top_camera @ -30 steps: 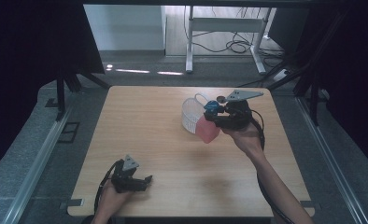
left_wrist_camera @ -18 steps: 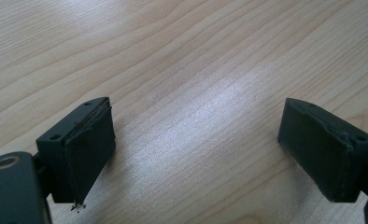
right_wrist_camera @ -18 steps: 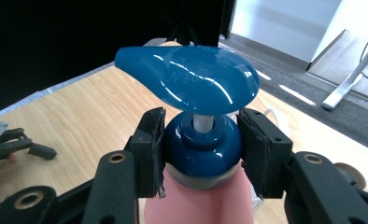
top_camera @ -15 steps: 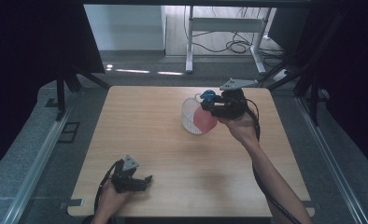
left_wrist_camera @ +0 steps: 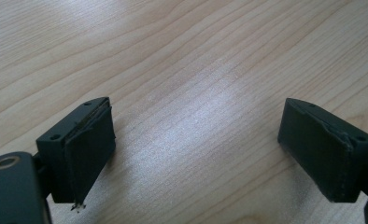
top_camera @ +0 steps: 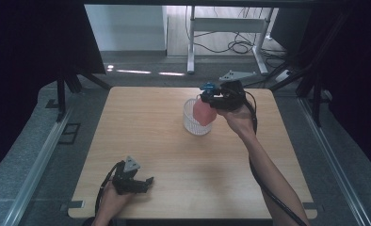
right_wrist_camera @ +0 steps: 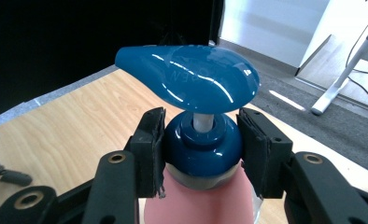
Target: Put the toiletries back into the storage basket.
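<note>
A pink pump bottle (top_camera: 203,113) with a blue pump head (right_wrist_camera: 187,79) hangs over a white mesh basket (top_camera: 195,123) at the table's back middle. My right gripper (top_camera: 211,96) is shut on the bottle's blue collar (right_wrist_camera: 203,149), one pad on each side. The bottle's lower body sits inside or just above the basket; I cannot tell which. My left gripper (top_camera: 143,181) rests near the table's front left edge, its jaws wide apart over bare wood with nothing between them (left_wrist_camera: 196,140).
The wooden table (top_camera: 150,136) stands on a grey floor with metal rails at both sides. Beyond the far edge are a white desk frame (top_camera: 226,28) and cables. Dark curtains flank the scene.
My right gripper has carried the pink bottle up and toward the far side, from beside the basket to over it. The left gripper has stayed put.
</note>
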Available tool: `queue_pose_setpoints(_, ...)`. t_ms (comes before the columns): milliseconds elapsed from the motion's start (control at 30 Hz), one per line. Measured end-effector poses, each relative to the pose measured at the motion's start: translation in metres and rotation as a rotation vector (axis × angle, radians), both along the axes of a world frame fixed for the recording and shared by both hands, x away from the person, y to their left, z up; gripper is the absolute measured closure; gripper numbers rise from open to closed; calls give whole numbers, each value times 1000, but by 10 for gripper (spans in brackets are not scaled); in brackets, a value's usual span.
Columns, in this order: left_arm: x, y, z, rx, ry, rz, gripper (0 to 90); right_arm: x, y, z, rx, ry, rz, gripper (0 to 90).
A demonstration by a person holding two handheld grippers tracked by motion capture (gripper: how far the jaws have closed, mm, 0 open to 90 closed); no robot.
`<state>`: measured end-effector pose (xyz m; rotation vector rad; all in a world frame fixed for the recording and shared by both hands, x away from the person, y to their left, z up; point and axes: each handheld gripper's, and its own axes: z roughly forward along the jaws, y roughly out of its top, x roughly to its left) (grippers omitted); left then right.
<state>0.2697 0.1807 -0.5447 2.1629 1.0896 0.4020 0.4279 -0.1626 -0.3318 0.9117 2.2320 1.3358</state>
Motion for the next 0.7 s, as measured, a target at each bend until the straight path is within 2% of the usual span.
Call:
queue_pose_setpoints(333,0,0,0,-2,0,0,106,18,4,-3,8,-12,-23,525)
queue_pose_setpoints(700,0,0,0,-5,-1,-1,106,34,10,-12,17,0,-34,525)
